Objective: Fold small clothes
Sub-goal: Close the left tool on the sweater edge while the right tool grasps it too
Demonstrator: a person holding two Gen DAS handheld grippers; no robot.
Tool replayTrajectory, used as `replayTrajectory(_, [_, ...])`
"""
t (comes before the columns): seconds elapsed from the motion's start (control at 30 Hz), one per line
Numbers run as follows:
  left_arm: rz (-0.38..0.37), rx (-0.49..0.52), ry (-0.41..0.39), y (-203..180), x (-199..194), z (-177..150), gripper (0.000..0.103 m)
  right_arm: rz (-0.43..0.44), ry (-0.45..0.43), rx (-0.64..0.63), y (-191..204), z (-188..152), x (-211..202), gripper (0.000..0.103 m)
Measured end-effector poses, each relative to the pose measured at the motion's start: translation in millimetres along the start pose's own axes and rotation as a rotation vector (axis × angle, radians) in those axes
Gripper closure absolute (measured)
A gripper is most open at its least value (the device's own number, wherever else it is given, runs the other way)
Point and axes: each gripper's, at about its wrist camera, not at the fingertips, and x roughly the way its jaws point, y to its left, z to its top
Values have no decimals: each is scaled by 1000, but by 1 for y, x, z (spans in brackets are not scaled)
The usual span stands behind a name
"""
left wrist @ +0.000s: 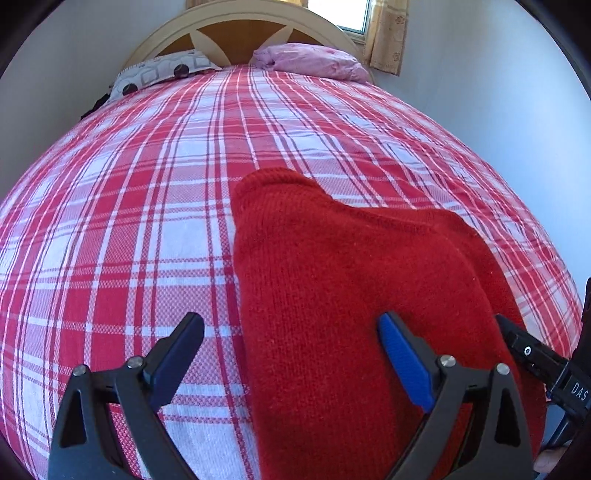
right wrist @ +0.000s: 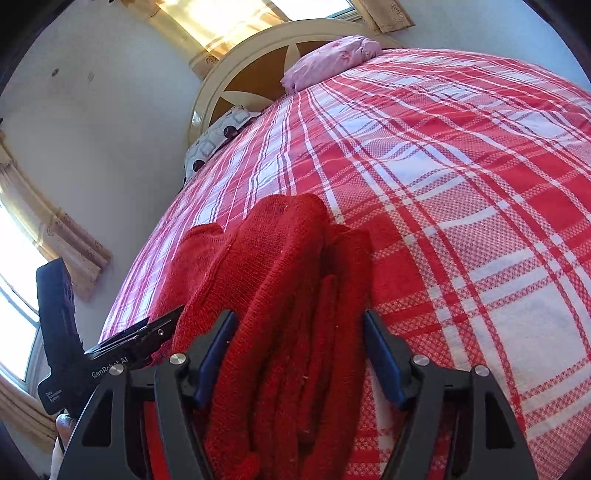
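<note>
A red knitted garment point(left wrist: 351, 280) lies folded on the red and white plaid bedspread point(left wrist: 147, 192), its ribbed end pointing at the headboard. My left gripper point(left wrist: 291, 325) is open and hangs low over the garment's left edge: one finger is above the knit, the other above bare bedspread. In the right wrist view the garment point(right wrist: 280, 295) is bunched in thick folds between the fingers of my right gripper point(right wrist: 299, 321), which stands open; the left pad point(right wrist: 218, 350) touches the knit and the right pad sits slightly off it. The two grippers are close together at the near end.
A patterned grey pillow point(left wrist: 162, 70) and a pink pillow point(left wrist: 314, 61) lie against the wooden headboard point(left wrist: 236, 33). Curtained windows point(right wrist: 221, 22) are behind and to the left. Walls flank the bed on both sides. A hand's edge point(left wrist: 550, 461) shows at the lower right.
</note>
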Motion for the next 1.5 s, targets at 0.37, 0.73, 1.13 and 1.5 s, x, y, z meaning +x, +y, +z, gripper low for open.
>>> replayTrajectory(0.37, [-68,12,2,-7,1,1,28,5,12,-58,10,2,7,54])
replayTrajectory(0.73, [-53,28,-9,-11,2,0,29,46,6,20,-2,2,11,47])
replayTrajectory(1.13, [-20,115,-61,-26,-5,-5,49,-5,-16,-58,11,-1,10,66])
replayTrajectory(1.5, [17,128,-89,-29,-9,-7,61,-125,-73,-176,34,-7,4,69])
